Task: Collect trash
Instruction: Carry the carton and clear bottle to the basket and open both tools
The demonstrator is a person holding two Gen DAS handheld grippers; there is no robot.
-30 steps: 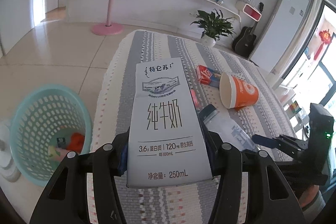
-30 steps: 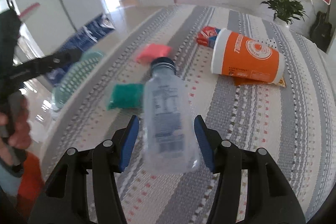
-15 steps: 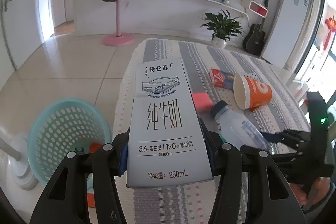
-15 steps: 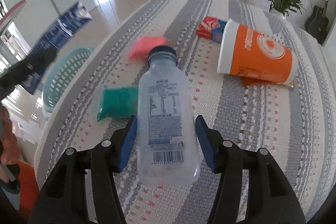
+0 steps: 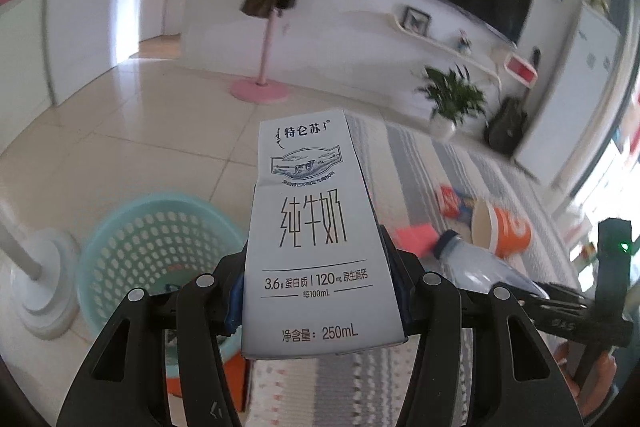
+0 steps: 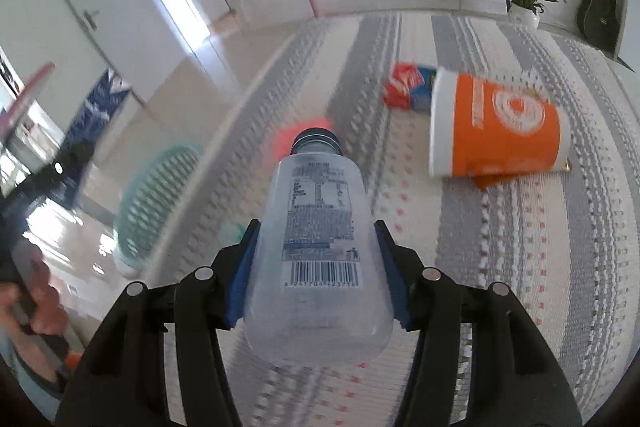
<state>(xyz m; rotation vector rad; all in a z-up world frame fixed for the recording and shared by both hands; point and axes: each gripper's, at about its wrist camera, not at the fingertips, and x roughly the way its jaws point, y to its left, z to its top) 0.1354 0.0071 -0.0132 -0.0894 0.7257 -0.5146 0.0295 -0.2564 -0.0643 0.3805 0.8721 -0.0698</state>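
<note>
My left gripper (image 5: 318, 291) is shut on a white 250 mL milk carton (image 5: 316, 239), held upright in the air near the table's left edge. A teal perforated trash basket (image 5: 160, 259) stands on the floor below and left of it. My right gripper (image 6: 316, 279) is shut on a clear plastic bottle (image 6: 318, 251) with a dark cap, lifted above the striped tablecloth (image 6: 520, 227); the bottle also shows in the left wrist view (image 5: 480, 267). The basket (image 6: 156, 195) appears at the left in the right wrist view.
On the table lie an orange paper cup (image 6: 496, 131) on its side, a red-and-blue packet (image 6: 408, 87), a pink pouch (image 5: 414, 235) and a green pouch (image 6: 232, 231) mostly hidden by my fingers. A white fan base (image 5: 44, 291) stands by the basket.
My left gripper has carried the carton left, further off the table toward the basket side. My right gripper has lifted the bottle and swung it left; the view is motion-blurred.
</note>
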